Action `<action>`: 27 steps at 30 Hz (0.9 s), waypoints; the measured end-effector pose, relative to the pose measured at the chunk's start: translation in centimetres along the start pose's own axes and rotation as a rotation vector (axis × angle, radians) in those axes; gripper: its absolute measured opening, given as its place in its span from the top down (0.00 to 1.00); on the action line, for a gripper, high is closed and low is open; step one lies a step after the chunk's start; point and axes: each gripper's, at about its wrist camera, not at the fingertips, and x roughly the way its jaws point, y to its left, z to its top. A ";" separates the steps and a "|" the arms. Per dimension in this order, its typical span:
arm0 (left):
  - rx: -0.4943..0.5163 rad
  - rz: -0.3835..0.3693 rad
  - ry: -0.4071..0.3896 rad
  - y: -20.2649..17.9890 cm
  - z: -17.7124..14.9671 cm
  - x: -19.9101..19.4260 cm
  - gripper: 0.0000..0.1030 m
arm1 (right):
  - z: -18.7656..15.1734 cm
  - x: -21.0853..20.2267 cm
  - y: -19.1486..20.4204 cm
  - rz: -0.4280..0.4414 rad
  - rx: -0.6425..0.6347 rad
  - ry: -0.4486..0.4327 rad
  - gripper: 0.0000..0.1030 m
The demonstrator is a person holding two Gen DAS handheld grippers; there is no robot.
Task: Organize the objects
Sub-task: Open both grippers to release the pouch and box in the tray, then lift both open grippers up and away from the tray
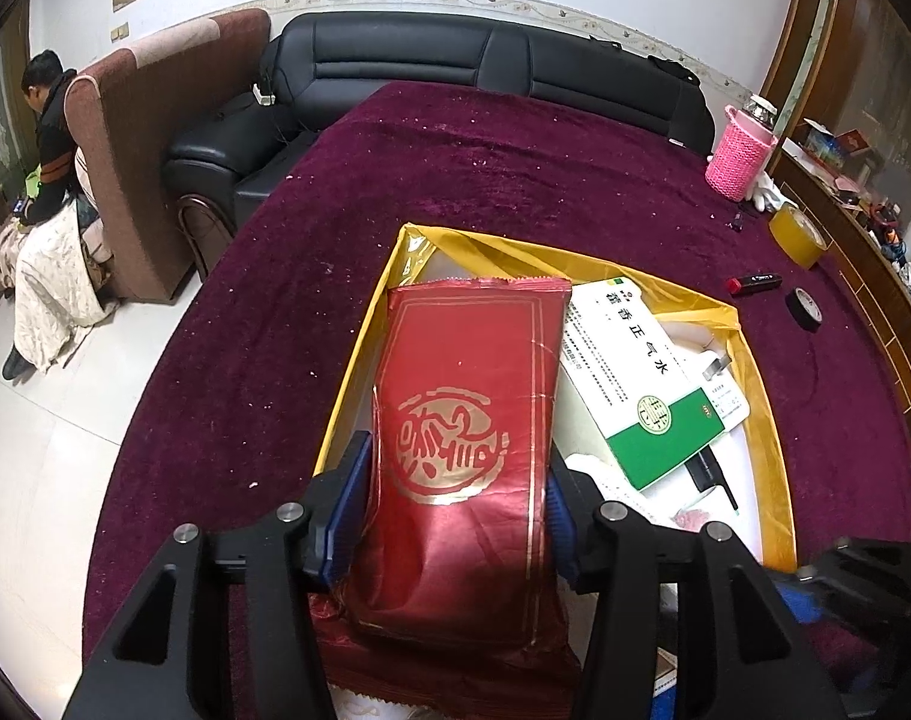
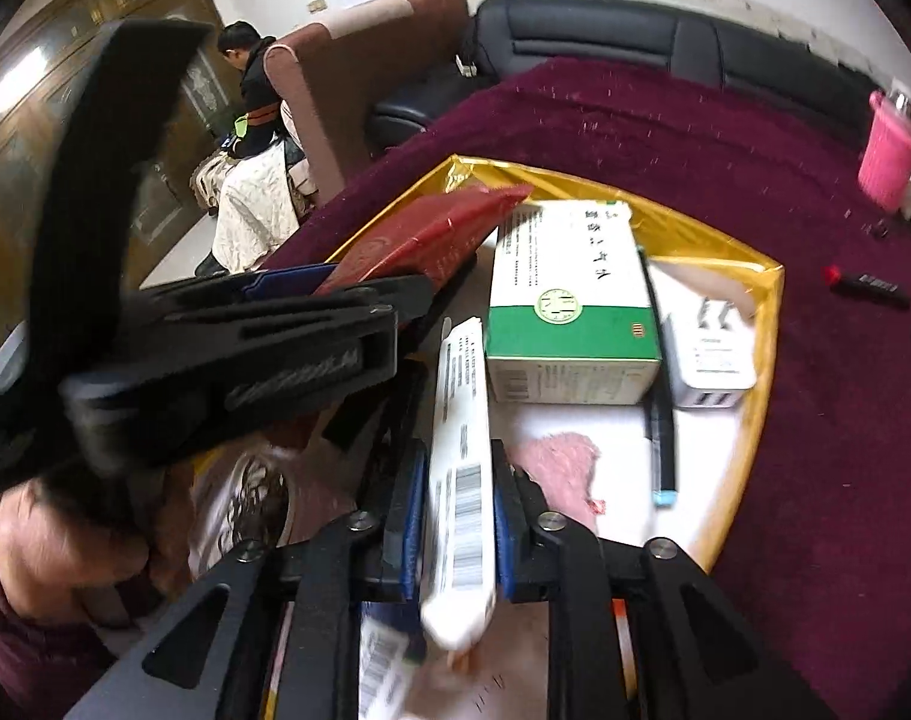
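1. Your left gripper (image 1: 455, 510) holds the red packet (image 1: 461, 420) by its long sides, blue pads pressed against the foil. The packet hangs over the left side of the yellow-lined box (image 1: 767, 420), its far end reaching toward the far left corner
2. Your right gripper (image 2: 458, 540) stands narrow around a white tube (image 2: 461, 468) with a barcode, over the near edge of the box. The picture is blurred there; I judge the pads barely touching, so the right grip cannot be told for sure
3. Step in hand, as I judge it: lay the packet flat along the left wall. Lower the far end first and keep it off the green-and-white carton (image 1: 647, 384), which it already overlaps at the far end
4. Set the tube down in the bare white strip near the carton, beside the black pen (image 2: 659, 420); watch the white charger (image 2: 710, 354) at the right wall
5. Writing: the carton bears Chinese characters, the last three reading 正气水; the packet carries a gold seal-style emblem, not legible
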 end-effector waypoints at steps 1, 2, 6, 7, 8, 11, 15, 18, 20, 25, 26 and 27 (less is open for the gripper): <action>0.002 0.003 -0.003 -0.1 0.0 -0.2 0.52 | -0.3 -0.6 0.0 -0.009 -0.009 -0.012 0.69; 0.004 0.007 -0.007 -0.1 0.0 -0.4 0.52 | -0.6 -1.1 -0.1 -0.018 -0.015 -0.025 0.60; 0.035 0.033 -0.042 -0.7 -0.2 -1.7 0.52 | -1.6 -2.9 -0.2 -0.033 -0.016 -0.068 0.47; 0.043 0.036 -0.052 -1.0 -0.3 -2.1 0.52 | -1.8 -3.2 -0.3 -0.030 -0.012 -0.072 0.46; 0.048 0.039 -0.058 -1.1 -0.3 -2.5 0.52 | -1.9 -3.5 -0.4 -0.024 -0.006 -0.076 0.45; 0.059 0.054 -0.090 -1.7 -0.7 -3.8 0.51 | -2.5 -4.1 -0.5 -0.015 0.009 -0.081 0.43; 0.036 0.056 -0.164 -2.2 -1.4 -6.4 0.39 | -3.4 -4.9 -0.6 -0.015 0.014 -0.091 0.40; 0.003 0.074 -0.251 -2.3 -2.2 -8.9 0.16 | -3.9 -5.6 -0.6 -0.014 0.016 -0.103 0.38; -0.018 0.100 -0.307 -2.6 -2.9 -10.4 0.11 | -4.3 -6.2 -0.7 -0.012 0.017 -0.113 0.37; -0.042 0.171 -0.412 -3.6 -4.3 -13.8 0.01 | -4.8 -7.2 -0.3 -0.010 0.008 -0.130 0.36; -0.045 0.185 -0.426 -3.8 -4.5 -14.4 0.00 | -5.0 -7.4 -0.3 -0.011 0.005 -0.134 0.35; -0.046 0.192 -0.436 -3.9 -4.7 -14.8 0.00 | -5.2 -7.5 -0.2 -0.012 0.002 -0.138 0.35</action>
